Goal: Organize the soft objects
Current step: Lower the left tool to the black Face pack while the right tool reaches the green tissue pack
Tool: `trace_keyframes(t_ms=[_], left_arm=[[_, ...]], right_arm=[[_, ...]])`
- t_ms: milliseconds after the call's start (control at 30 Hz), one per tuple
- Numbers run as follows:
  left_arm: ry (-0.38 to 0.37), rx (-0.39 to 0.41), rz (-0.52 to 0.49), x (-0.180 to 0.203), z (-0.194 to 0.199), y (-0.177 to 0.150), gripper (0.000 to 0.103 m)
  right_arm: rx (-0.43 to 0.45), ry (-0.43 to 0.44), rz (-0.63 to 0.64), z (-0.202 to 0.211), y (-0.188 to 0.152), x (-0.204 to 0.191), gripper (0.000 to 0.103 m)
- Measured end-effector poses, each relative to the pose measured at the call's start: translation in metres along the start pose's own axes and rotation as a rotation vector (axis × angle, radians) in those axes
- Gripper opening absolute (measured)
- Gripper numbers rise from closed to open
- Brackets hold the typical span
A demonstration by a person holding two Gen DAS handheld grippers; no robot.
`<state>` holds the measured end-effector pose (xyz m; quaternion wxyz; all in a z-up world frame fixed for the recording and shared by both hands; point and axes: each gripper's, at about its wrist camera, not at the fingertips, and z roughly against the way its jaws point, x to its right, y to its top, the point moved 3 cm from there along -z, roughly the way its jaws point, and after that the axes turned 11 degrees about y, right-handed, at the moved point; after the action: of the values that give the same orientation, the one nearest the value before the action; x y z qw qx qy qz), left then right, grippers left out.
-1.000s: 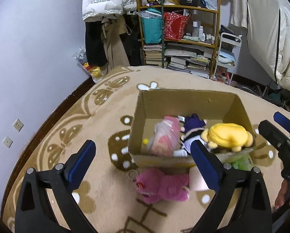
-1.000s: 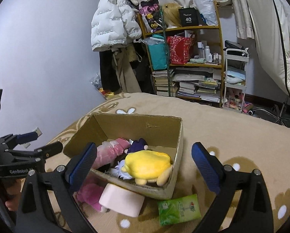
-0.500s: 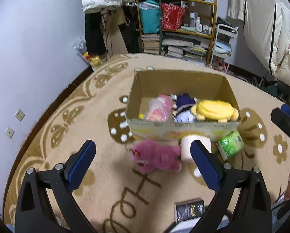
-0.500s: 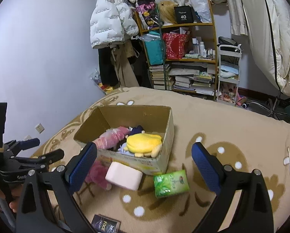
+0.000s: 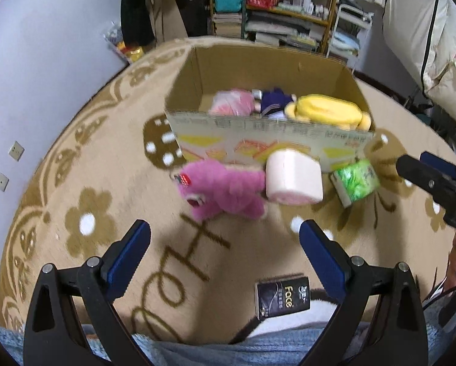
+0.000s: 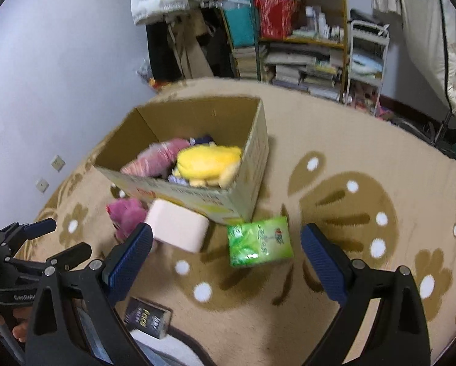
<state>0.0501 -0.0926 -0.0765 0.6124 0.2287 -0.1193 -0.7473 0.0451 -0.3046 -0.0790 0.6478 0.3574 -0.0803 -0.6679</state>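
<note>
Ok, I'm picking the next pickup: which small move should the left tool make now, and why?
Probably lower the left tool forward onto the pink plush. It is open and empty, and the plush lies on the rug just ahead of it, outside the cardboard box that already holds other soft toys.
</note>
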Motion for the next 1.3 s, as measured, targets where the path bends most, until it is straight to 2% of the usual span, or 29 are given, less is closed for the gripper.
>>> trace_keyframes(t_ms=[233, 633, 833, 1033, 1133, 1233, 1300], left_arm=[[-0.015, -0.078, -0.053, 0.020, -0.031, -0.016, 0.097], [-0.048, -0.225, -0.079, 0.041, -0.064, -0.040, 0.097], [-0.094, -0.262, -0.105, 0.050, -0.065, -0.049, 0.097], [-0.102, -0.319, -0.167, 0.061, -0.074, -0.060, 0.096], [-0.107, -0.354, -0.187, 0.066, -0.080, -0.066, 0.089], [-0.114, -0.386, -0.181, 0.066, -0.085, -0.070, 0.080], [-0.129, -0.401, -0.171, 0.066, -0.085, -0.071, 0.069]], right_arm=[[-0.113, -0.014, 0.011, -0.028, -0.002, 0.014, 0.102], [-0.313, -0.053, 0.054, -0.090, -0.016, 0.023, 0.102], [-0.363, -0.075, 0.031, -0.107, -0.020, 0.033, 0.102], [-0.398, -0.085, 0.032, -0.116, -0.023, 0.033, 0.100], [-0.410, -0.094, 0.045, -0.121, -0.029, 0.029, 0.099], [-0.412, -0.103, 0.053, -0.122, -0.031, 0.027, 0.089], [-0.409, -0.107, 0.054, -0.120, -0.031, 0.027, 0.083]])
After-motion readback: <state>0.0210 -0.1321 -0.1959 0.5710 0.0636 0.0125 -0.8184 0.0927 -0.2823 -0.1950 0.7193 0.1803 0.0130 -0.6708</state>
